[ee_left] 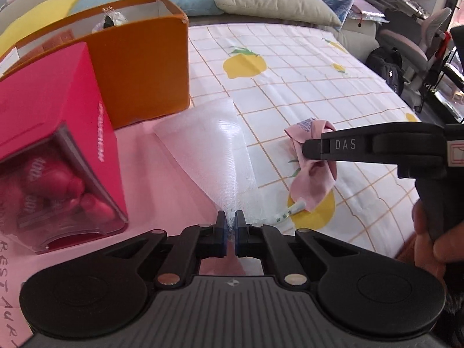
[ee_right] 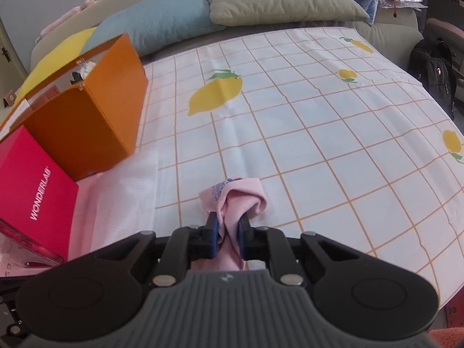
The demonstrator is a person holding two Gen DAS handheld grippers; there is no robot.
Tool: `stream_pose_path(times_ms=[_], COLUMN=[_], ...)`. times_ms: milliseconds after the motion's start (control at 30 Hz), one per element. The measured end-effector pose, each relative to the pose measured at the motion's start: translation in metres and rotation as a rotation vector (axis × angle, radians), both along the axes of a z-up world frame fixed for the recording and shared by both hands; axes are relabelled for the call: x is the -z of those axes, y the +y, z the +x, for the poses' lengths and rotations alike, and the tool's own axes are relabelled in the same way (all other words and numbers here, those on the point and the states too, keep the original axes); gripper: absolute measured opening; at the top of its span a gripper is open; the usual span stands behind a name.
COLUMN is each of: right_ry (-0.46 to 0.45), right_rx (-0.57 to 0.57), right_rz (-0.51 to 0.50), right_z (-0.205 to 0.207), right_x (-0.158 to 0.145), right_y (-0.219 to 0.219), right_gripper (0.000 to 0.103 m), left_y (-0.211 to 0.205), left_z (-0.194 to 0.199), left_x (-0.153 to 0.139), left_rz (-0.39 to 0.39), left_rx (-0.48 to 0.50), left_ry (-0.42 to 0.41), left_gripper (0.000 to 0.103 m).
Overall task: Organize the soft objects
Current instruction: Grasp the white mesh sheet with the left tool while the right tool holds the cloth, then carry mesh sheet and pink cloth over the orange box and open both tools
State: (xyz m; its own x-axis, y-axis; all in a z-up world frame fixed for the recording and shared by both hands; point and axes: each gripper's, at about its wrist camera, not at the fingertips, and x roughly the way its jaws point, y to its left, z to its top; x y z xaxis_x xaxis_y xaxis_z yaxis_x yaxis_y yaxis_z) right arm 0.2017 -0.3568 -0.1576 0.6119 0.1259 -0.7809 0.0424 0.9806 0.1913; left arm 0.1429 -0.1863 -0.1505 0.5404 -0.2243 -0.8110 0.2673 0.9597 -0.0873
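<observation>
Your left gripper (ee_left: 230,226) is clamped on the near corner of a white mesh foam sheet (ee_left: 208,150), which lies on the lemon-print bedspread (ee_right: 319,133) just in front of the orange box (ee_left: 139,69). Your right gripper (ee_right: 228,229) pinches a bunched pink cloth (ee_right: 237,200), lifted just above the bedspread to the sheet's right. A red Wonderlab box (ee_right: 32,191) stands beside the orange one.
</observation>
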Motion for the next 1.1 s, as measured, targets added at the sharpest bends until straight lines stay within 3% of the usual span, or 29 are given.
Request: stream_pose_path(times_ms=[233, 467, 700, 900, 1100], right_ry=[-0.006, -0.046, -0.091, -0.186, -0.229], right_rx=[-0.045, -0.087, -0.120, -0.153, -0.239], right_rz=[0.007, -0.010, -0.029, -0.015, -0.017], right_z=[-0.009, -0.034, -0.066, -0.086, -0.080], right_x=[-0.010, -0.036, -0.063, -0.089, -0.110], right_y=[0.007, 0.021, 0.040, 0.054, 0.079], right_gripper=[0.009, 0.009, 0.009, 0.009, 0.009], left_y=[0.021, 0.032, 0.056, 0.085, 0.113], left_z=[-0.014, -0.041, -0.061, -0.071, -0.062], left_x=[-0.029, -0.060, -0.096, -0.122, -0.142], left_rz=[-0.066, -0.097, -0.157, -0.150, -0.111], left_rx=[0.029, 0.120, 0.128, 0.117, 0.106], left_ry=[-0.025, -0.114, -0.205, -0.268, -0.298], left_gripper=[0.004, 0.004, 0.004, 0.004, 0.004])
